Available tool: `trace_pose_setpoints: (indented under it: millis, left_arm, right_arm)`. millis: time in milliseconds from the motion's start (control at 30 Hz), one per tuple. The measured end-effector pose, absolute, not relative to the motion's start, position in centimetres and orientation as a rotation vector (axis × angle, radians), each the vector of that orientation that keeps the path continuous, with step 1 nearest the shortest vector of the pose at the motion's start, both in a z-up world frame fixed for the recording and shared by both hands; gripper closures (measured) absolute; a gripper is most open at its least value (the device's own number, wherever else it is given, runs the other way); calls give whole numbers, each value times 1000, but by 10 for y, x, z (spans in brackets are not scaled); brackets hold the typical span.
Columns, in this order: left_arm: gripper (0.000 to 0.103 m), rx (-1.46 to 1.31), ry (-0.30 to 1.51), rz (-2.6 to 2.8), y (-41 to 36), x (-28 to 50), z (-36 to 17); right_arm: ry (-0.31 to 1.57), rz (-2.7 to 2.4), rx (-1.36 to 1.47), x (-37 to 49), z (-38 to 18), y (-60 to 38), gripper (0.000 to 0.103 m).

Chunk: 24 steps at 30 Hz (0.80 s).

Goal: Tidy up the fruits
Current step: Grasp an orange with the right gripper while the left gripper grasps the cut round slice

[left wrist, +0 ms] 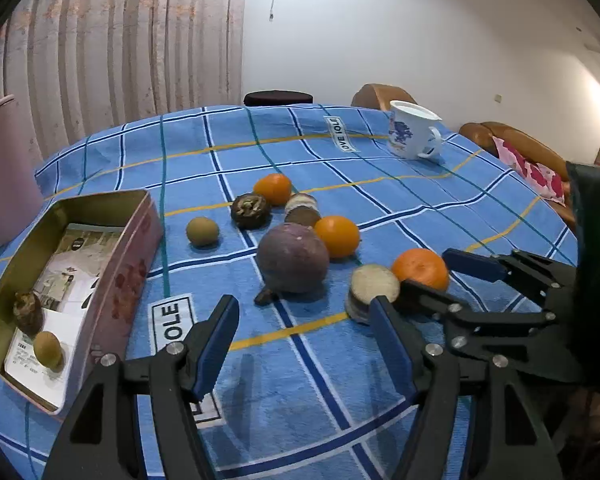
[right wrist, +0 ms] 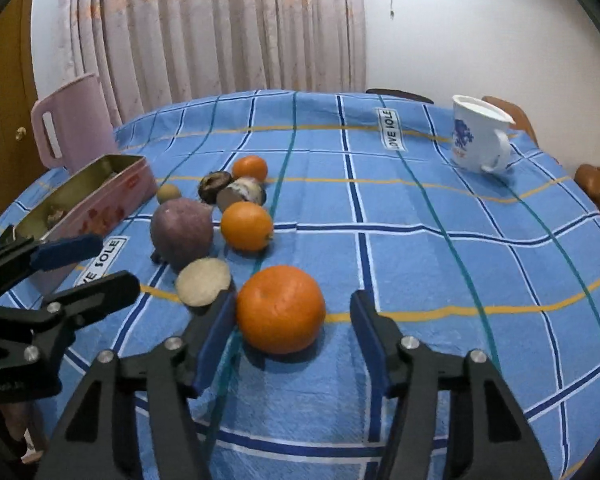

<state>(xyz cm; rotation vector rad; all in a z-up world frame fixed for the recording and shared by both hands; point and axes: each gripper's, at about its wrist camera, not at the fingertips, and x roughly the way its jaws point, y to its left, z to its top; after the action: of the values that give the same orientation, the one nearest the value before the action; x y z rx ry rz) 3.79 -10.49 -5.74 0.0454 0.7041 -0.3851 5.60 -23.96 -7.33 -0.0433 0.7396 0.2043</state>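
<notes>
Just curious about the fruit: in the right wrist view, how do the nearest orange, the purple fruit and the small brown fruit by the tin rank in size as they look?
1. Nearest orange, though nearness to the camera inflates it.
2. Purple fruit, close behind; true order unsure.
3. Small brown fruit, clearly smallest.

A round table under a blue checked tablecloth (left wrist: 380, 208) holds three oranges, the nearest orange (left wrist: 420, 269) sitting between the spread fingers of the right black gripper (left wrist: 436, 276). A large dull purple round fruit (left wrist: 293, 258) sits mid-table. The left black gripper (left wrist: 304, 344) hovers open over bare cloth. A pink rectangular metal tin (left wrist: 128, 264) at left holds two small brown fruits. A white printed mug (left wrist: 414, 130) stands far back.
</notes>
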Motion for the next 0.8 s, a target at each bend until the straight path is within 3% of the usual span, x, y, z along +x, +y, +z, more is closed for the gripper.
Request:
trace_pose_setpoints:
  millis: [133,167,667,800]
  left_arm:
    - [34,57,701,-390,-109,37,-58]
    - [34,55,701,-393,-109,37,-57]
    - [34,78,728,-463,-138,43,-63]
    - [40,53,760,-483,-140,50,-69]
  right_arm:
    - [768,238,-34,58,-77,-239,43]
    - [752,253,-18,56,-76,-241,56]
    - [705,139,146,56,-71,-272,56]
    - [706,138,155,56,-72,-275,56]
